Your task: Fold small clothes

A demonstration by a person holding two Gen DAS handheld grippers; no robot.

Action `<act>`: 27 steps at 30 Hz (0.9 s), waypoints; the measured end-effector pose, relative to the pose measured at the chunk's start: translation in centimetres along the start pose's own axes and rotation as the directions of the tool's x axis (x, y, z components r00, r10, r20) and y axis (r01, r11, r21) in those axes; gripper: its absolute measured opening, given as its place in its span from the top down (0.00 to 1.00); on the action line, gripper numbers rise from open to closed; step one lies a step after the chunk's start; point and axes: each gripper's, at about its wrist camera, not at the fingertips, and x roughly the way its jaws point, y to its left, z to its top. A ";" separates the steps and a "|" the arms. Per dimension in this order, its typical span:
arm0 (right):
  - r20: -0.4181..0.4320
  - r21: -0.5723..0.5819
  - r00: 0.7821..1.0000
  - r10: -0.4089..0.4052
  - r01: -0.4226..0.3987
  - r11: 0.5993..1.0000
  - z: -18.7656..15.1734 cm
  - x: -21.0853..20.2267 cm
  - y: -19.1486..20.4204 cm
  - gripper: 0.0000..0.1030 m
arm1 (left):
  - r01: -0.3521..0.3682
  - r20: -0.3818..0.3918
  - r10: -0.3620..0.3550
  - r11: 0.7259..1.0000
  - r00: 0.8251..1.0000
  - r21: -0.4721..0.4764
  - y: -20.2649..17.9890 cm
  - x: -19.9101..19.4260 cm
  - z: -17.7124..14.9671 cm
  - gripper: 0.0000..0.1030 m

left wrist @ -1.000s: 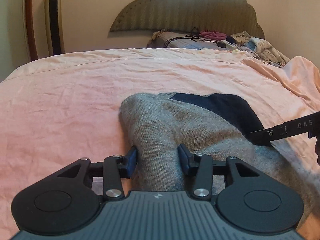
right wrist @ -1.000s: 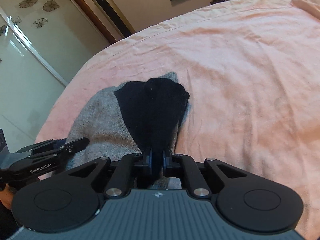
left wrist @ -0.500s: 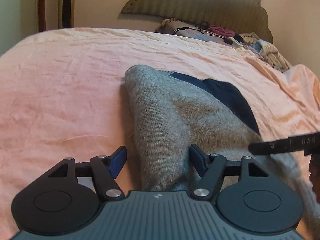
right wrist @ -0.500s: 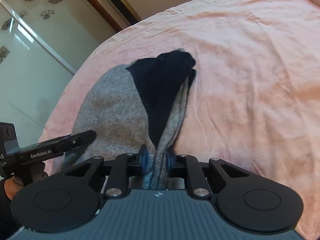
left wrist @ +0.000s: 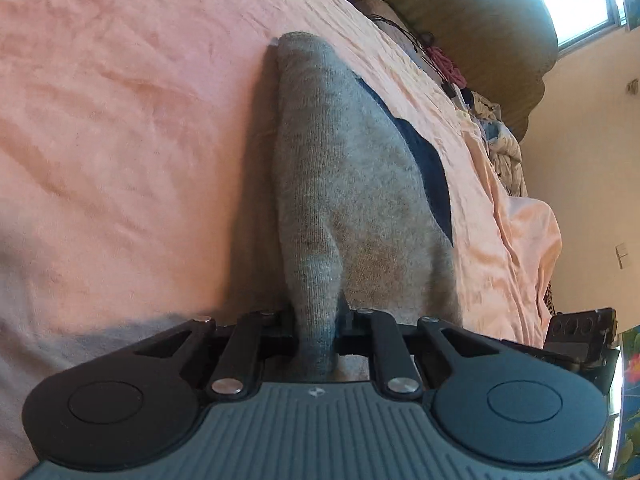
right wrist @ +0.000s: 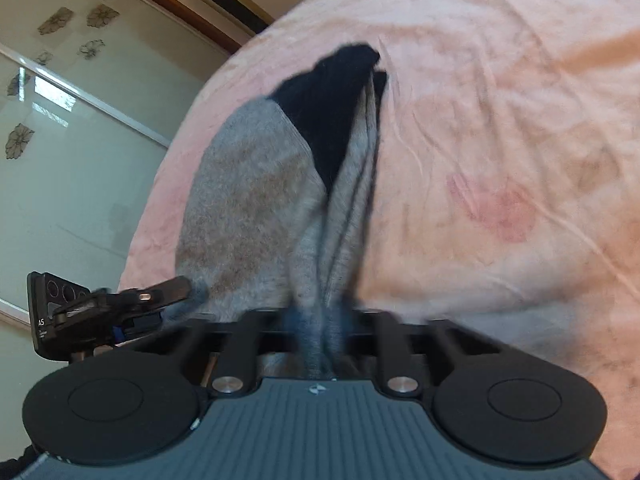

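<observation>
Both tongs pinch the near edge of the grey garment (left wrist: 352,184): left tongs (left wrist: 318,330), right tongs (right wrist: 320,328). Its long axis runs straight away over the pink bed (left wrist: 120,120), its black-trimmed end farthest from both.

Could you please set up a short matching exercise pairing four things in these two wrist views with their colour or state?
Things:
1. left gripper
2. garment's main body
3. garment's far patch
4. bedsheet

Colour or state:
A. pink and wrinkled
B. grey knit
C. shut on a bunched grey edge
D. black, at the end away from the grippers

Pairs: 1-C, 2-B, 3-D, 4-A

The right gripper is likewise shut on the garment's near edge, which is motion-blurred there.
</observation>
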 end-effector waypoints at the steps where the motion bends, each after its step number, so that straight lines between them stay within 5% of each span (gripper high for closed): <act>1: 0.005 -0.034 1.000 -0.002 0.002 0.999 -0.2 0.1 0.2 0.81 | -0.017 -0.003 0.017 0.999 1.000 0.037 -0.6 -0.6 -0.2 0.87; 5: 0.027 -0.080 0.999 0.020 -0.018 0.997 -0.9 -2.6 0.7 0.81 | -0.030 0.003 0.030 0.986 1.000 0.165 -1.7 -3.7 -2.4 0.88; 7: 0.023 -0.076 1.000 0.018 -0.016 0.997 -1.8 -3.6 -0.1 0.83 | -0.118 0.010 0.120 0.963 0.993 0.243 -1.3 -3.1 -3.7 0.87; 11: 0.032 -0.014 0.998 0.046 -0.045 0.999 -3.0 -3.0 -2.2 0.89 | -0.163 0.065 0.149 0.928 0.987 0.335 -2.3 -4.1 -4.4 0.82; 13: 0.081 -0.013 0.997 0.012 -0.011 1.000 -2.0 -4.2 -1.8 0.57 | -0.224 0.170 0.167 0.883 0.971 0.413 -4.5 -5.6 -4.4 0.79; 15: 0.176 -0.052 0.984 -0.006 0.015 0.999 -0.4 -5.6 -0.7 0.48 | -0.309 0.315 0.166 0.818 0.934 0.485 -7.2 -6.0 -3.9 0.51; 16: 0.213 -0.074 0.977 -0.002 0.018 0.997 0.9 -5.8 0.1 0.48 | -0.349 0.371 0.169 0.792 0.913 0.500 -8.5 -5.3 -3.5 0.12; 17: 0.250 -0.088 0.968 -0.001 0.023 0.996 2.1 -5.7 0.9 0.48 | -0.369 0.413 0.151 0.770 0.898 0.520 -9.7 -4.3 -3.0 0.03; 19: 0.292 -0.140 0.956 0.022 0.020 0.990 4.5 -4.2 2.9 0.48 | -0.377 0.431 0.119 0.720 0.895 0.582 -11.5 -1.2 -2.5 0.04; 20: 0.287 -0.165 0.957 0.037 0.012 0.986 5.8 -2.9 4.0 0.48 | -0.385 0.397 0.160 0.707 0.904 0.593 -12.0 1.0 -1.9 0.05; 22: 0.244 -0.208 0.970 0.010 0.042 0.977 8.1 0.8 5.7 0.36 | -0.391 0.320 0.241 0.710 0.916 0.585 -11.6 4.8 -1.1 0.06; 24: 0.182 -0.242 0.973 -0.143 0.185 0.953 9.8 5.1 6.0 0.27 | -0.445 0.360 0.272 0.658 0.893 0.607 -11.2 6.4 -1.8 0.06; 25: 0.133 -0.251 0.969 -0.207 0.235 0.939 10.1 7.1 5.2 0.33 | -0.457 0.372 0.274 0.636 0.887 0.622 -11.1 6.5 -2.4 0.06; 27: 0.186 -0.301 0.967 -0.172 0.223 0.927 10.3 7.5 4.4 0.36 | -0.454 0.373 0.270 0.645 0.888 0.615 -11.1 6.4 -2.6 0.06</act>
